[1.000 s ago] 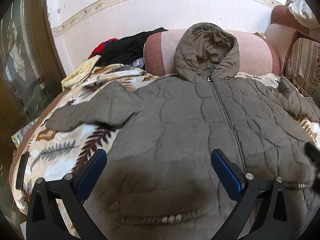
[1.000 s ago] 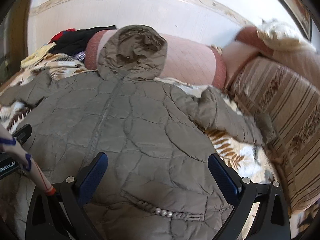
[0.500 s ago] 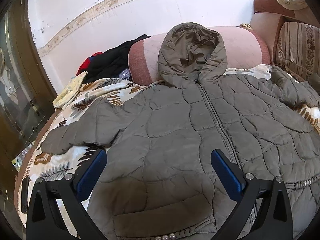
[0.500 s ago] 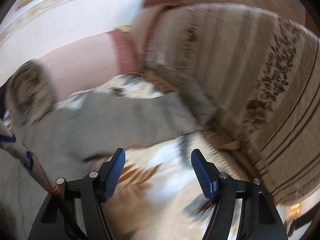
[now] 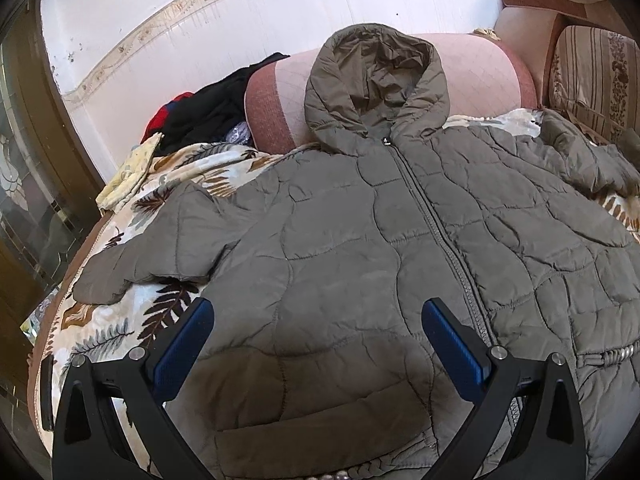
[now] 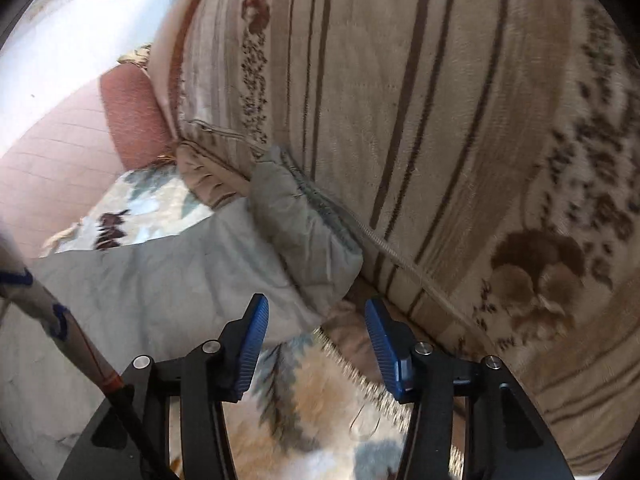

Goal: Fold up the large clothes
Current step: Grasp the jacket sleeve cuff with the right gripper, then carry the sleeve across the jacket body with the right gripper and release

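Observation:
An olive quilted hooded jacket point(image 5: 360, 248) lies zipped and spread face-up on a leaf-print blanket point(image 5: 104, 328). Its hood rests against a pink bolster. My left gripper point(image 5: 318, 340) hovers open above the jacket's lower front, nothing between its blue pads. In the right wrist view, the jacket's right sleeve point(image 6: 192, 272) runs to its cuff point(image 6: 304, 232), which lies against a striped cushion. My right gripper point(image 6: 316, 340) hangs just short of the cuff; its jaws are closing, with only blanket showing between them.
A pink bolster point(image 5: 476, 76) and a white wall back the bed. Black and red clothes point(image 5: 208, 112) are piled at the far left. A big striped cushion point(image 6: 440, 120) walls in the right side. A dark door frame point(image 5: 24, 160) stands at the left.
My right gripper swung from over the jacket's front to the right sleeve cuff by the striped cushion, and its jaws narrowed. My left gripper drifted slightly and stayed open.

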`<state>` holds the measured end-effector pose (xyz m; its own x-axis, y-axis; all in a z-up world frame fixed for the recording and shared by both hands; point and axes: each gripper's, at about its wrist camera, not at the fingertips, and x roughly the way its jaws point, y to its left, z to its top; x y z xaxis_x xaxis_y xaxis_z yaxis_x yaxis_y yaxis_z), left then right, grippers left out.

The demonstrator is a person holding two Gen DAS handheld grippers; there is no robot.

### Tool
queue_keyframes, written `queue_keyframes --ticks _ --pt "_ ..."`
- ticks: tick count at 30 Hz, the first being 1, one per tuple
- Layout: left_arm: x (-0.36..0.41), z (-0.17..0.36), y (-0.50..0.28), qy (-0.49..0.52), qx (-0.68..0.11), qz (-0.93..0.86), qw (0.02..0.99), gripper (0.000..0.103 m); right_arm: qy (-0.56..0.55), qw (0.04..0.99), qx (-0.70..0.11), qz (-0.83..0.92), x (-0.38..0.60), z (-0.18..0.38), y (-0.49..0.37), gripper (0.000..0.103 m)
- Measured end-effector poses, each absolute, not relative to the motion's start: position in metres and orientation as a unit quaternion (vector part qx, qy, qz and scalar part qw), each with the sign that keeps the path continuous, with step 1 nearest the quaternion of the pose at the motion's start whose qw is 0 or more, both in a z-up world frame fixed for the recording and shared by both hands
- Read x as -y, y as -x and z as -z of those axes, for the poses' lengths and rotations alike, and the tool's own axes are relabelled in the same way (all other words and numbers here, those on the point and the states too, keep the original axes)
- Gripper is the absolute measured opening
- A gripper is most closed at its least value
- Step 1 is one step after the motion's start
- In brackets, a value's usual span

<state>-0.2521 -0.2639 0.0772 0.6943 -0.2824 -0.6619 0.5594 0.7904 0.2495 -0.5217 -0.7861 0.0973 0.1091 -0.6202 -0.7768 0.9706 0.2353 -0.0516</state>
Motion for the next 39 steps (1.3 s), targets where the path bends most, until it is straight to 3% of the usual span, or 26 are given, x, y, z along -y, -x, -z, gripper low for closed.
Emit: queue_keyframes --ticks 8,9,10,13,15,39 --pt "0.267 -0.071 0.249 -0.226 -0.318 0.237 0.89 0.103 -0.279 0.694 -0.339 0.571 0.817 -0.073 0.52 0.054" --pt "0.268 -0.069 0.248 -0.229 -0.32 0.237 0.888 0.103 -0.279 0.693 -0.34 0.572 0.82 -0.07 0.52 0.05" --pt "0.269 -0.067 0.248 -0.231 -0.322 0.237 0.887 0.103 -0.277 0.692 -0.344 0.571 0.824 -0.067 0.518 0.037" --pt "0.27 -0.066 0.247 -0.233 -0.324 0.237 0.886 0.103 -0.268 0.702 -0.352 0.558 0.827 -0.063 0.514 0.022" --pt "0.269 -0.066 0.247 -0.23 -0.325 0.237 0.886 0.103 -0.26 0.717 -0.34 0.551 0.82 -0.071 0.513 0.018" --pt "0.23 -0.089 0.236 -0.192 -0.311 0.209 0.907 0.103 -0.147 0.863 -0.274 0.398 0.626 -0.266 0.4 0.014"
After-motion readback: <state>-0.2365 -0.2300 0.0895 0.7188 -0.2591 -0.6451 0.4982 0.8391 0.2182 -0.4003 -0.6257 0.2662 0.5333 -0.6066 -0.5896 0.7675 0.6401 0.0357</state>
